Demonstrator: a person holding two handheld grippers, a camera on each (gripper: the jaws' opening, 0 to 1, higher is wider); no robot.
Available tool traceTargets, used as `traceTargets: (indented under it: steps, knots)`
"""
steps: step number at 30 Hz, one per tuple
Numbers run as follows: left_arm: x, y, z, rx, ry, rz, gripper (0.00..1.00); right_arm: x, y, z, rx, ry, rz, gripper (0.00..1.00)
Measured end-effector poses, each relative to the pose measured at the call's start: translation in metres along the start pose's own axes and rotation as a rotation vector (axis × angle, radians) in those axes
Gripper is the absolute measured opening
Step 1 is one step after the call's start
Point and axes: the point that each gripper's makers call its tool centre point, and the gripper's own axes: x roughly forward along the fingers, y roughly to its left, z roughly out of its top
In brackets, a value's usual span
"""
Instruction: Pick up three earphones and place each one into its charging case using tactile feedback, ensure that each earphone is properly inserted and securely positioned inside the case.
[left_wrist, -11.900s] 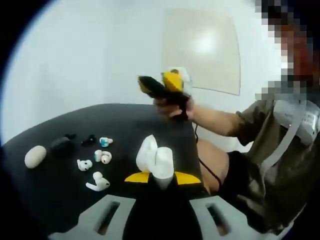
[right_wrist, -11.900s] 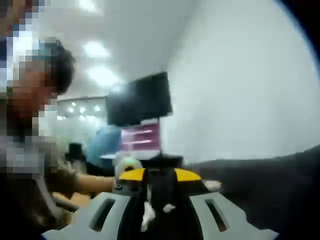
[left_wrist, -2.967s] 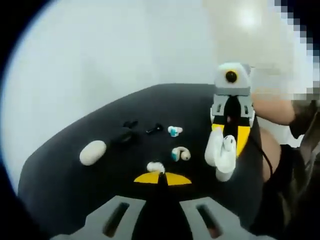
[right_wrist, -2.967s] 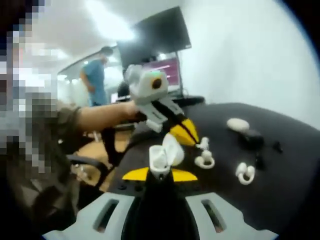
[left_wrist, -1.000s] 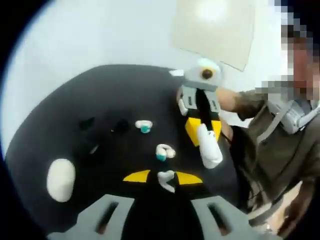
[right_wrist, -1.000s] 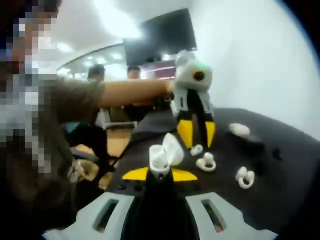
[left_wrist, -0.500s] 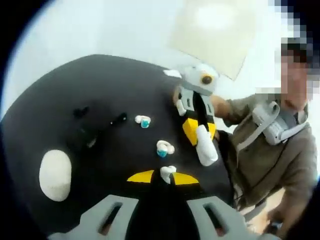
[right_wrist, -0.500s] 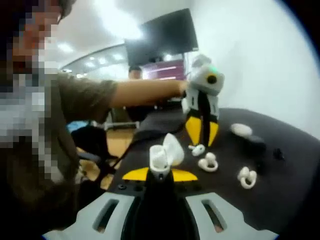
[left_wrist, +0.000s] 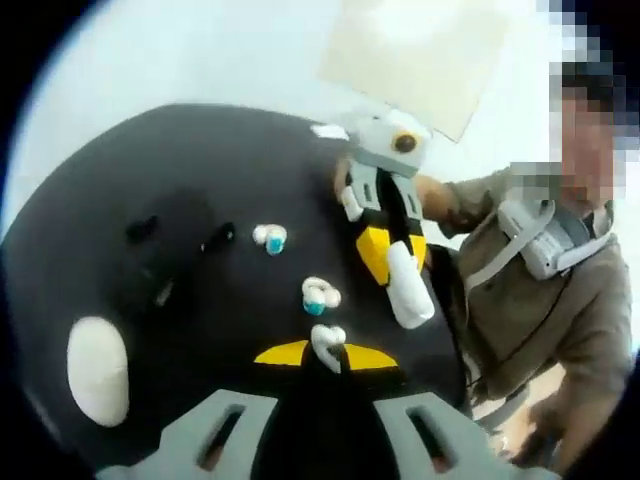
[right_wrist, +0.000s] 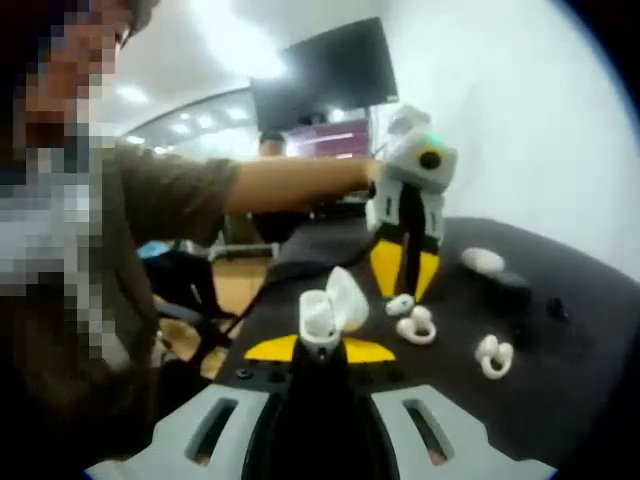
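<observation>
Right gripper (right_wrist: 320, 345) pinches an open white glossy charging case (right_wrist: 330, 305), lid up; whether it holds anything I cannot tell. At its 1 o'clock, the left gripper (left_wrist: 322, 352) is closed on a small white earphone (left_wrist: 325, 340) on the black round table (left_wrist: 200, 160). Two more white earphones (left_wrist: 318, 295) lie beyond at 12 and 11. A closed white oval case (left_wrist: 97, 368) sits at 9 o'clock.
</observation>
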Motion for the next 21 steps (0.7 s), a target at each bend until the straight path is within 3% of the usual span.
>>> traceTargets:
  steps: [6,11,13,15,17,21]
  knots:
    - [-0.006,-0.017,-0.013,-0.043,0.015,-0.002,0.07,0.001,-0.001,0.0,-0.003,-0.001,0.002,0.17]
    - [-0.006,-0.034,-0.014,-0.056,0.022,-0.021,0.08,0.001,-0.001,0.0,-0.012,0.001,-0.004,0.17]
    - [-0.015,-0.027,-0.012,-0.05,0.006,0.025,0.08,0.001,-0.002,0.0,-0.016,0.002,-0.007,0.17]
    - [-0.026,-0.008,-0.002,-0.024,-0.045,0.128,0.08,0.001,-0.003,0.0,-0.018,0.003,-0.009,0.17]
    - [-0.032,0.002,0.005,0.044,-0.059,0.199,0.09,0.001,-0.003,0.0,-0.02,0.002,-0.009,0.17]
    - [-0.022,0.001,0.015,0.103,-0.061,0.181,0.14,0.001,-0.005,0.001,-0.019,0.001,-0.007,0.17]
